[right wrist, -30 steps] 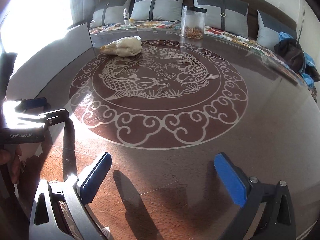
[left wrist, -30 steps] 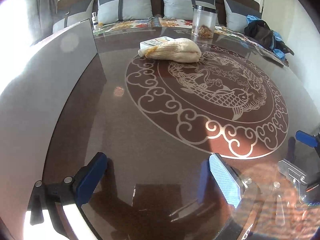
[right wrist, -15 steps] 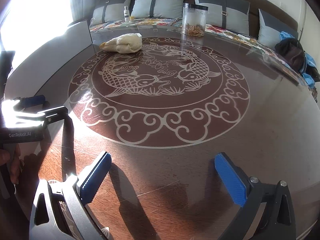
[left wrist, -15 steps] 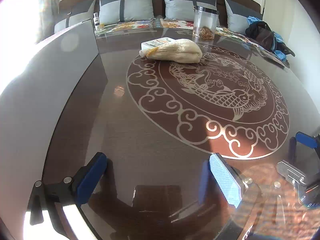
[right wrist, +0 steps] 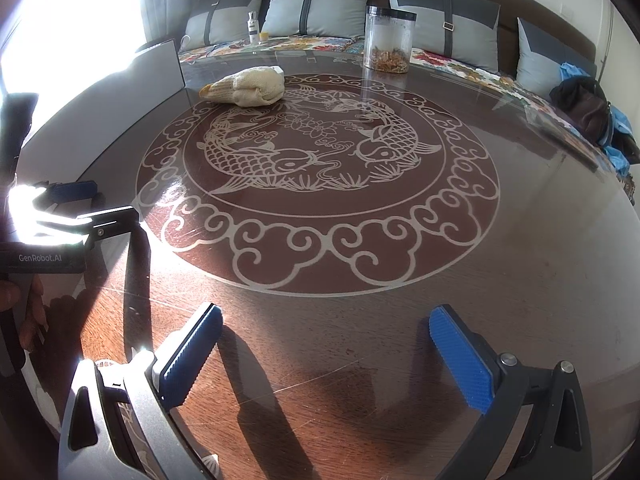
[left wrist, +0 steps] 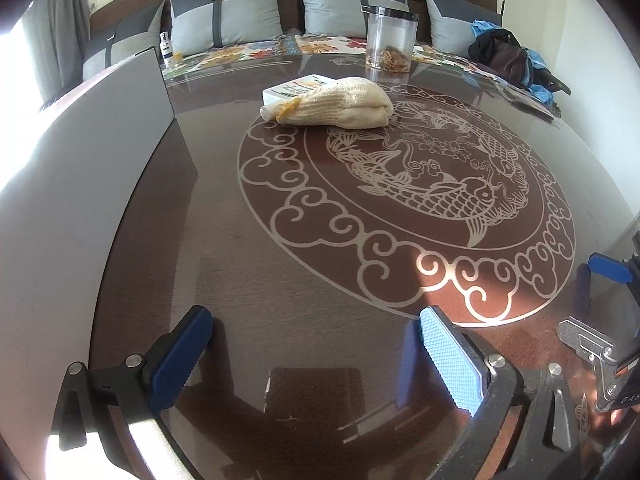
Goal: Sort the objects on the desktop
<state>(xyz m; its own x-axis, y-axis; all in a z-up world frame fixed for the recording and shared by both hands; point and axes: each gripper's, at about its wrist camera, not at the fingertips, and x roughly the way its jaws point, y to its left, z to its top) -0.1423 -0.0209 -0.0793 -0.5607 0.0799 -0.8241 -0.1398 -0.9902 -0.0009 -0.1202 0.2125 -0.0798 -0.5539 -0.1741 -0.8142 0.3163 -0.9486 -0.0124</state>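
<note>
Both grippers hang low over the near edge of the brown surface [right wrist: 520, 240], side by side. The left gripper [left wrist: 312, 340] has its jaws wide apart and holds nothing. The right gripper [right wrist: 326, 344] is the same. The left one's body reads "GenRobot.AI". Far ahead of both jaws lies a cream knit glove [left wrist: 340, 104] resting on a white box [left wrist: 296, 90], with a clear jar [right wrist: 388, 38] beyond.
</note>
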